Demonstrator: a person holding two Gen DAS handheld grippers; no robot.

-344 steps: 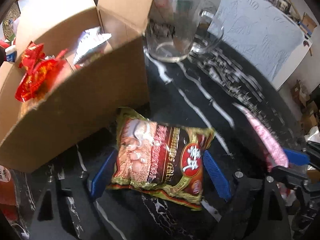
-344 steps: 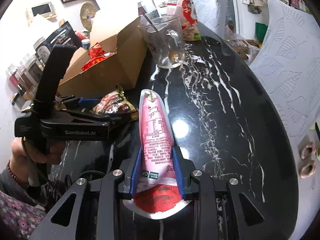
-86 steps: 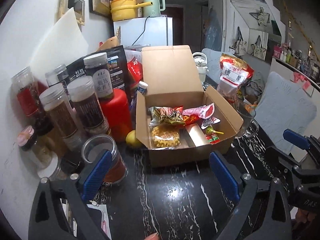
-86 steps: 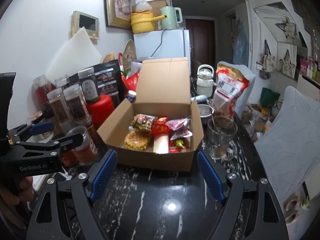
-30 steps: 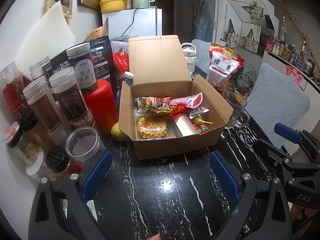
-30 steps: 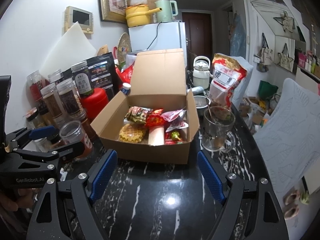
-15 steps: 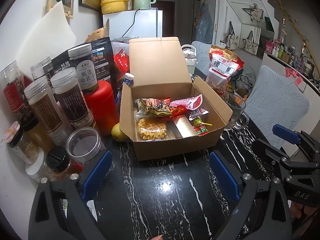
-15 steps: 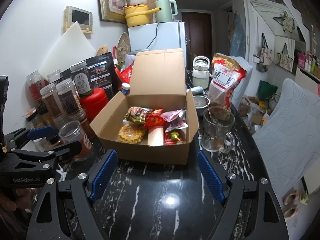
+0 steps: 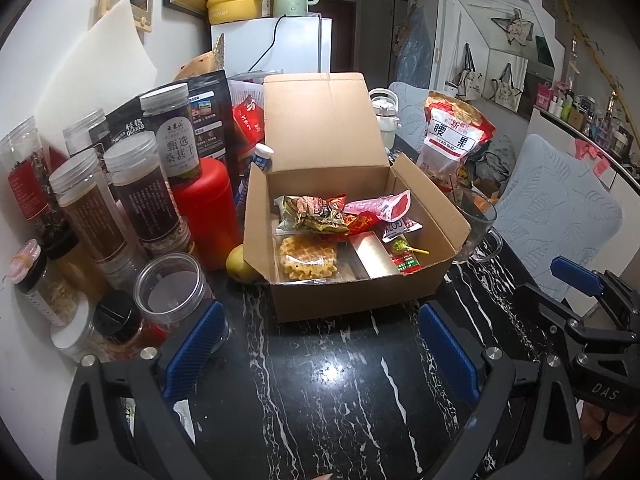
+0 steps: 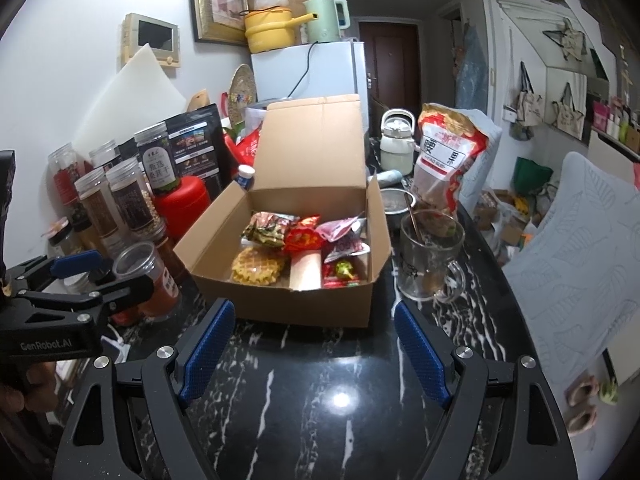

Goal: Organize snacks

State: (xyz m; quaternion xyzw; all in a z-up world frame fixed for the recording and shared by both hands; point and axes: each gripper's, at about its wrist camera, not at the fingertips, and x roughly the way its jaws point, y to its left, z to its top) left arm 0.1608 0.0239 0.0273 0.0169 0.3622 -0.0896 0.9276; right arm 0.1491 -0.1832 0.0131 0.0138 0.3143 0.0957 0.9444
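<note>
Cardboard box (image 9: 352, 296), one, stands lid-up on the black marble table (image 9: 320, 392) with the snacks inside: one waffle pack (image 9: 306, 262), one green-brown packet (image 9: 310, 214), one pink pouch (image 9: 380, 208), one lollipop (image 9: 402, 246). Two grippers: left gripper (image 9: 320, 344) and right gripper (image 10: 310, 342), each with jaws apart, nothing between. One glass mug (image 10: 430, 262) stands just right of the box. Several jars (image 9: 140, 192) stand at its left.

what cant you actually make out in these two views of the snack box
- Left wrist view: whatever lies under the top packets in the cardboard box; its front wall and the packets hide it.
- Right wrist view: contents of the glass mug; too murky.
- Both views: small print on the cashew bag; too small.
</note>
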